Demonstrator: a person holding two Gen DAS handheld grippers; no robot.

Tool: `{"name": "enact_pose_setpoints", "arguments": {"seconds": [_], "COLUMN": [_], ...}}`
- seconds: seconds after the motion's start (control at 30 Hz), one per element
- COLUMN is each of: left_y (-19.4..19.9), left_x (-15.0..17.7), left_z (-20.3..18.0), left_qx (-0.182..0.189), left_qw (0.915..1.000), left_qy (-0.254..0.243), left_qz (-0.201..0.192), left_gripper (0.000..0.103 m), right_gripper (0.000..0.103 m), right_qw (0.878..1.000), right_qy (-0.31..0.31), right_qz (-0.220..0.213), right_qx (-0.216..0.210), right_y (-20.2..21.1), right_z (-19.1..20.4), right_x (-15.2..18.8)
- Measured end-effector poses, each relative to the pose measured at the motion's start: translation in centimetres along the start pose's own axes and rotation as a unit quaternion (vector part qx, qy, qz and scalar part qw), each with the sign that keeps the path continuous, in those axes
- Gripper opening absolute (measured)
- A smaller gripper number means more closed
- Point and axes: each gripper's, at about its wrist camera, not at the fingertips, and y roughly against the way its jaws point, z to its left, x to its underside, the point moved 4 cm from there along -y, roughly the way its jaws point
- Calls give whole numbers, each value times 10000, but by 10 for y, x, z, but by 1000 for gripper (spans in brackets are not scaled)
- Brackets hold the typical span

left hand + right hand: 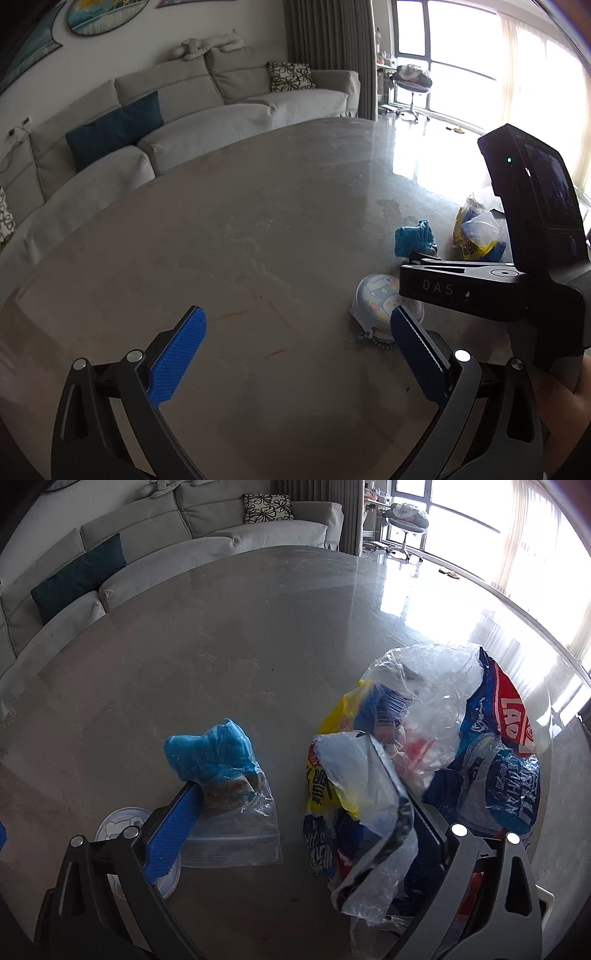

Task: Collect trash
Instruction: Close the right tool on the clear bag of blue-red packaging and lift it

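My right gripper (295, 812) is open, low over the table. Between its fingers lies a clear zip bag with crumpled blue material (218, 760) touching the left blue pad (173, 827). A pile of plastic wrappers and bags (424, 746) lies at the right and covers the right finger. The pile (476, 230) and the blue bag (415, 238) also show in the left wrist view. My left gripper (295, 321) is open and empty above bare table. A round cartoon-printed lid (380, 306) lies by its right pad (413, 347); it also shows in the right wrist view (118, 823).
The round stone table (221, 236) fills both views. A grey sofa (192, 107) with a teal cushion (114, 129) runs behind it. Bright windows (480, 55) and a stool (412, 83) stand at the far right. The right gripper's body (517, 266) shows at the right of the left view.
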Motion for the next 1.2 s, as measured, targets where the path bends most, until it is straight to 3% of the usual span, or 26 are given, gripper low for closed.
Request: {"name": "enact_pose_setpoints", "arguments": {"seconds": [0.17, 0.27, 0.33, 0.4, 0.5, 0.63, 0.73, 1.2], "left_y": [-4, -6, -6, -5, -2, -1, 1, 0], "left_x": [1, 3, 3, 3, 3, 5, 5, 2], "left_z": [-5, -8, -8, -10, -12, -10, -5, 5], "left_qx": [-61, -94, -93, -80, -95, -157, -184, -153], "left_qw": [10000, 9999, 9999, 9999, 9999, 9998, 9998, 9997], "left_qy": [-43, -67, -57, -40, -94, -122, -62, 165], "left_qz": [41, 76, 78, 68, 27, -7, -26, 22], "left_gripper": [98, 98, 98, 98, 98, 98, 98, 98], "right_gripper": [97, 79, 53, 44, 33, 26, 16, 12], "right_qw": [9996, 9989, 9974, 9967, 9957, 9944, 9934, 9906], "right_qy": [208, 380, 574, 635, 711, 815, 531, 375], "right_qz": [72, 6, 6, -35, -4, -116, -91, -544], "right_qx": [-149, -291, -428, -495, -600, -667, -1016, -1201], "right_y": [0, 7, 11, 13, 14, 15, 20, 54], "right_z": [3, 6, 15, 20, 23, 27, 19, 3], "right_x": [3, 8, 8, 8, 7, 7, 3, 2]}}
